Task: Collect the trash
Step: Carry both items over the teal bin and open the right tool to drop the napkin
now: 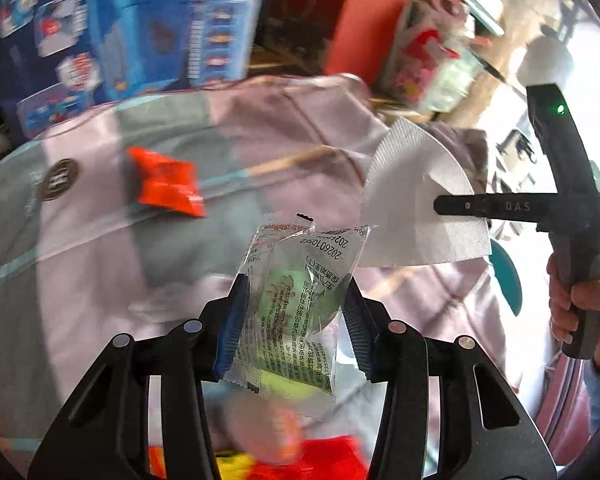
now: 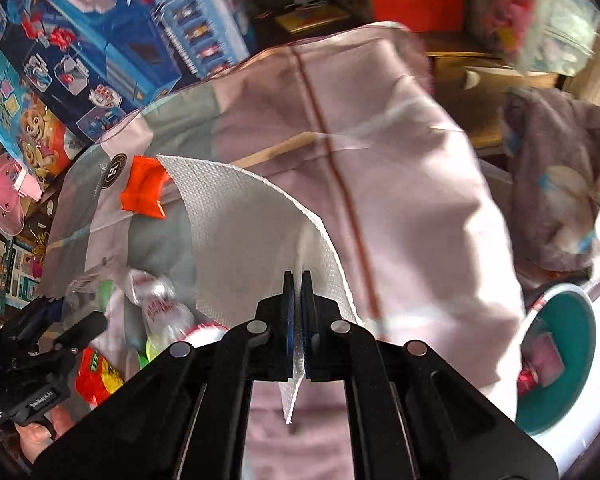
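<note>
left gripper (image 1: 294, 316) clamps a wrapper (image 1: 296, 304); right gripper (image 2: 298, 320) pinches a paper towel (image 2: 260, 232).

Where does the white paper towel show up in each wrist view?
Left wrist view: white paper towel at right of centre, pinched by the right tool, above the bedsheet.
Right wrist view: paper towel at centre, clamped in the right tool.
Shared landmark: the orange wrapper, lying on the sheet left of the towel.

Both wrist views look steeply down, close over the pink bedsheet (image 1: 300, 120) – sharing its orange wrapper (image 2: 144, 190).
</note>
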A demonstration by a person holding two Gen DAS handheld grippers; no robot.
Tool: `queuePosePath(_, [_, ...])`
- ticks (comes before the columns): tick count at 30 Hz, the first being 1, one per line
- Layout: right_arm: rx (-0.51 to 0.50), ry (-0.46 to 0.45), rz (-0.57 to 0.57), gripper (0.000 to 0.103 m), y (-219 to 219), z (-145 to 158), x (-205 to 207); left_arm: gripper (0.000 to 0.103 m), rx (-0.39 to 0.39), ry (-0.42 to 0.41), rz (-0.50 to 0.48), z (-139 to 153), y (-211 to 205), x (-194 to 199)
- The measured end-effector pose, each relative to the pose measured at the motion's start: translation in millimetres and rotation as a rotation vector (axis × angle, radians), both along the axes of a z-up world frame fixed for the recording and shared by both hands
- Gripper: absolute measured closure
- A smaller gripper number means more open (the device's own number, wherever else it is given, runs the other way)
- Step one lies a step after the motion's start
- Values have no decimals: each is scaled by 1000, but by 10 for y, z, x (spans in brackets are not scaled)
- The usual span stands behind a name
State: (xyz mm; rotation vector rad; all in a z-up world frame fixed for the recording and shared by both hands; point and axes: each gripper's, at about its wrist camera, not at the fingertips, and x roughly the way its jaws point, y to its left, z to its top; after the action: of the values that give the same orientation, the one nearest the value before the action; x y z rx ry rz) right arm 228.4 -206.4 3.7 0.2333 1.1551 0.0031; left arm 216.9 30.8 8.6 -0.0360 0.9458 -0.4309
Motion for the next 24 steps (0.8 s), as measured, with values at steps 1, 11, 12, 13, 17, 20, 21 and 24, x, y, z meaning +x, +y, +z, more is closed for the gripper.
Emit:
queuePosePath(1, [1,-2,-12,100,-107,27,-89,55,3,4,-18,-5,-134,-19])
queuePosePath(11, [11,-14,-178,100,-1227,93,-924,55,30,12,-228,10,-1580,-247])
queuePosePath(12, [12,-14,-200,100,-1364,92,-1026,55,37,14,-250,3,-1722,-264])
queuePosePath(13, [13,-14,-219,100,-1479,92,-1110,55,41,16,-267,-4,-1832,-279])
queuePosePath(17, [6,-18,-311,99,-1988,76,-1477,55,59,30,-354,-43,-2394,-354])
queuePosePath(20, [10,-10,-381,99,-2347,26,-1727,55,80,41,-427,-103,-2851,-440])
queuePosePath(21, [8,-7,-403,99,-2452,6,-1807,55,86,44,-446,-125,-2975,-473])
queuePosePath(24, [10,19,-453,99,-2719,-100,-1993,55,104,59,-504,-211,-3337,-562])
